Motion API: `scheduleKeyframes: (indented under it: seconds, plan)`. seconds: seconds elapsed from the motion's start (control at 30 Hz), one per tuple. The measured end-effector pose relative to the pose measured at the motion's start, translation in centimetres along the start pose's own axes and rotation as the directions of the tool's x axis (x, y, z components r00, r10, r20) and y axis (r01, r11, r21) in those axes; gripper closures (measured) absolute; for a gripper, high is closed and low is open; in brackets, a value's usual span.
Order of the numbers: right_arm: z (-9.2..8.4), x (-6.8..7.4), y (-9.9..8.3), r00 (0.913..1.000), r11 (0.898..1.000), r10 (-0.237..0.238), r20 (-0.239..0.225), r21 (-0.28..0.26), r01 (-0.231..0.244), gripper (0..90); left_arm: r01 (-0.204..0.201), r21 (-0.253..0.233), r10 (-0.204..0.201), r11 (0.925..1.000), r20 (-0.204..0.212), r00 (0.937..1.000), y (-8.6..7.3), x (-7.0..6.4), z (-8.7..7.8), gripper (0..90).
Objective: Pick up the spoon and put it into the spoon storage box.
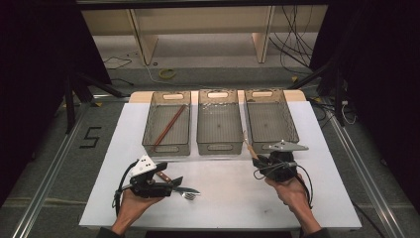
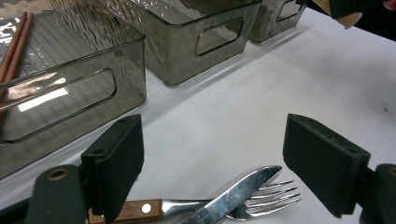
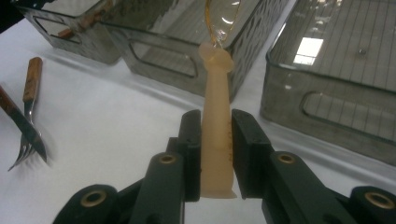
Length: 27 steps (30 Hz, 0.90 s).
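The right gripper [image 3: 215,154] clamps a pale spoon handle [image 3: 216,135] just near the middle bin [image 1: 219,130]. The left gripper [image 2: 212,163] stands wide open and empty over the crossed knife [image 2: 233,196] and fork [image 2: 266,198] at near left.

The left tool [image 1: 176,187] is a black body topped by a white plate marked with dark dots, and a black cable loops from its rear along the wrist. In the left gripper view its two jaws are thick black blocks with matte faces, each fixed to a rounded black link that carries a brass-coloured rivet. The right tool [image 1: 257,159] is black too, under a grey three-cornered plate (its own cable curls back beside the hand). In the right gripper view its links show the same brass-ringed pivots, four in a row. Dark sleeve cuffs show at both forearms by the picture's lower edge.
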State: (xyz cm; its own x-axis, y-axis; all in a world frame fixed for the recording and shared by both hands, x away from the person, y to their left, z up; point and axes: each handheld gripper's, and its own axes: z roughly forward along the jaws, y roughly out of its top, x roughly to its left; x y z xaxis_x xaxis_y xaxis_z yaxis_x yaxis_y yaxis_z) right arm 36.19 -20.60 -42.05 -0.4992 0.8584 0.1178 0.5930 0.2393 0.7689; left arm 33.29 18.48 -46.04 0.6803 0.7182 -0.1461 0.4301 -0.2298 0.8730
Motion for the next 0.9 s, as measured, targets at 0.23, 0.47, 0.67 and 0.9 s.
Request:
scheduleKeyframes:
  seconds: [0.23,0.47,0.67,0.9]
  plan:
    - [0.4,-0.2,1.3,0.9999,1.000,-0.005,-0.011,-0.018,0.005,75.3,0.016,-0.001,-0.016,0.9999,0.016,0.9998,0.0,0.0,0.0,19.7]
    - [1.1,-0.1,2.8,0.9997,0.999,-0.009,-0.023,-0.039,0.008,75.3,0.012,0.003,-0.012,0.9999,0.008,0.9999,0.0,-0.1,0.0,19.7]
    - [1.7,-0.1,4.1,0.9996,0.999,-0.005,-0.027,-0.044,0.004,75.3,0.015,-0.002,-0.015,0.9999,0.009,0.9999,0.1,-0.1,-0.1,19.7]
    - [2.6,0.0,5.5,0.9996,0.999,-0.009,-0.027,-0.046,0.008,75.3,0.012,-0.001,-0.012,0.9999,0.008,0.9999,0.1,-0.1,-0.1,19.7]
